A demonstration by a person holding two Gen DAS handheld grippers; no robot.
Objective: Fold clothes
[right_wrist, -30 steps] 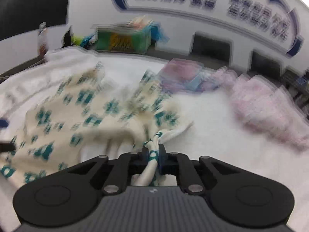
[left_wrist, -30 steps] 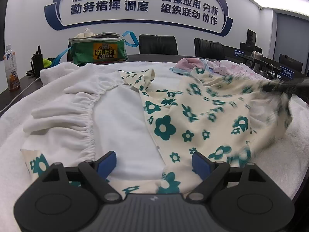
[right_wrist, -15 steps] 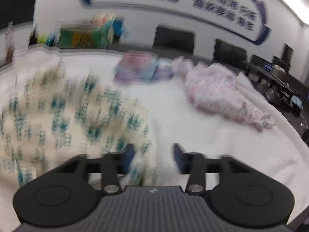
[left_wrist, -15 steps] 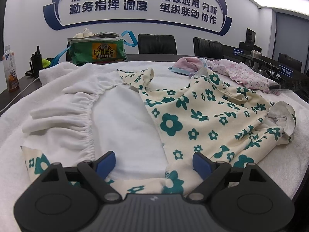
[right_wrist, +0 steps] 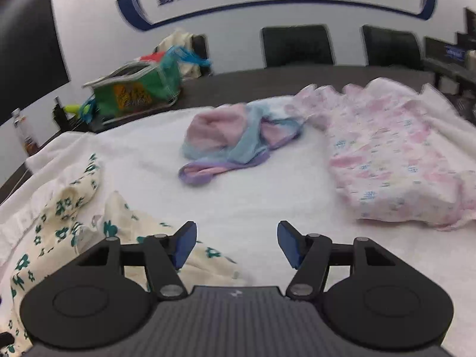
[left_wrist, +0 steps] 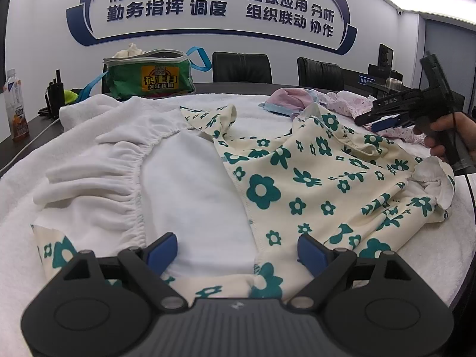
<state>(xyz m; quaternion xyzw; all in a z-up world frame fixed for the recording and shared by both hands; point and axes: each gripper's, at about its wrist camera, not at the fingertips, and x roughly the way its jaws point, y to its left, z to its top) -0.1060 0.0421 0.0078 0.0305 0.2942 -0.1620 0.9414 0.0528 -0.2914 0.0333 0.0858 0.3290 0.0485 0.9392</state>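
The right gripper (right_wrist: 237, 245), which a second ago pinched a twisted corner of the flowered garment (left_wrist: 312, 178), has just been opening its jaws and now stands spread with nothing between them, swung away so the garment sits at the lower left of its view. The garment lies loose across the middle of the left wrist view on the white towel (left_wrist: 184, 184). The left gripper (left_wrist: 237, 248) hangs spread over its near hem as before, so I judge one fold laid and a fresh grasp due.
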